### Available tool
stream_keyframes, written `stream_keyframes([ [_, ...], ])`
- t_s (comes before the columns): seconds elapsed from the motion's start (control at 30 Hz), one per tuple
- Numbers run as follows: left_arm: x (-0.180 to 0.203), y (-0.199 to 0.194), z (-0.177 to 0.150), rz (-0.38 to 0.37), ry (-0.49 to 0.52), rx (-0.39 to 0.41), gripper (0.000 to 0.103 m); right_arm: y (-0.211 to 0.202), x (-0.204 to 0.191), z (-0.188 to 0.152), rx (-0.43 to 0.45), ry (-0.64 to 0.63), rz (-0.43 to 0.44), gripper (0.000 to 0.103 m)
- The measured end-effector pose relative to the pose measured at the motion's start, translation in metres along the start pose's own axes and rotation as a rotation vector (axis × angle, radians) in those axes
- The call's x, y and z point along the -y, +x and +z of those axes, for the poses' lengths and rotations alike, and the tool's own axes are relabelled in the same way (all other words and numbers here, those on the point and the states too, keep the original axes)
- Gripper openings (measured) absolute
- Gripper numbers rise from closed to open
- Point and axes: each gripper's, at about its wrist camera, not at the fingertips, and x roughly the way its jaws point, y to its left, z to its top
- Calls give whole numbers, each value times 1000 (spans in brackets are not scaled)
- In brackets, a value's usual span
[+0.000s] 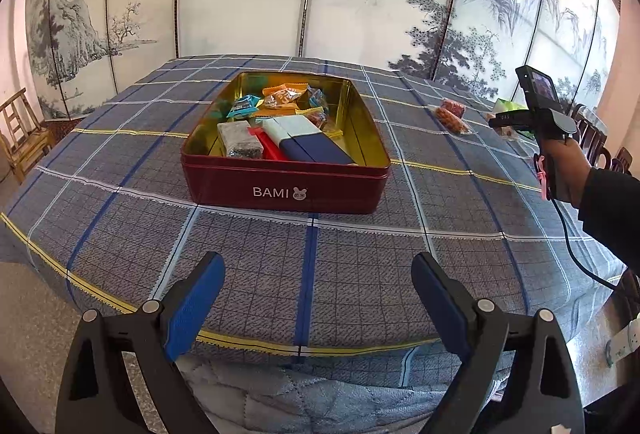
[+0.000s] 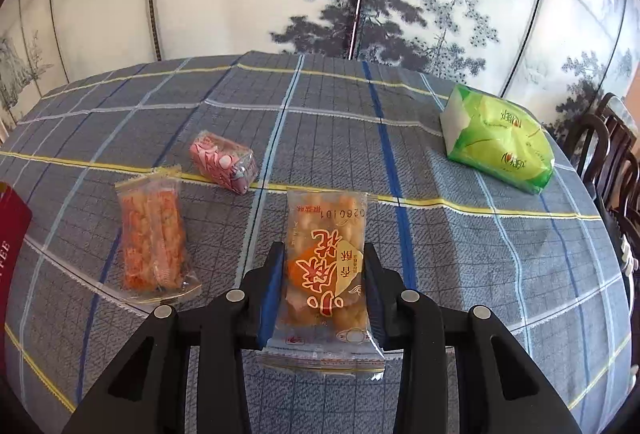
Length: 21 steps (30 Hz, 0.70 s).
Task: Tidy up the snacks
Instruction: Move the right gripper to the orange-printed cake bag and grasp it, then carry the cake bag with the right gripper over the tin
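Right wrist: right tool clamped on clear peanut pack, lengthwise between the pads, over the bench; lifted or resting, hard to tell. Orange pack and pink pack lying left of it, green tissue pack far right. Left wrist: left tool wide, empty, short of red tin holding snacks.
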Motion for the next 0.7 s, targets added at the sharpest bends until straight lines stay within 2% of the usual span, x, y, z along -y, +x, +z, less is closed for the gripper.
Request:
stream_keyframes([
  [0.3, 3, -9, -4, -5, -2, 6, 92, -52, -30, 21, 84, -28, -12, 38],
  [0.7, -22, -19, -20, 16, -79, 4, 92, -96, -93, 38, 147, -74, 4, 38],
])
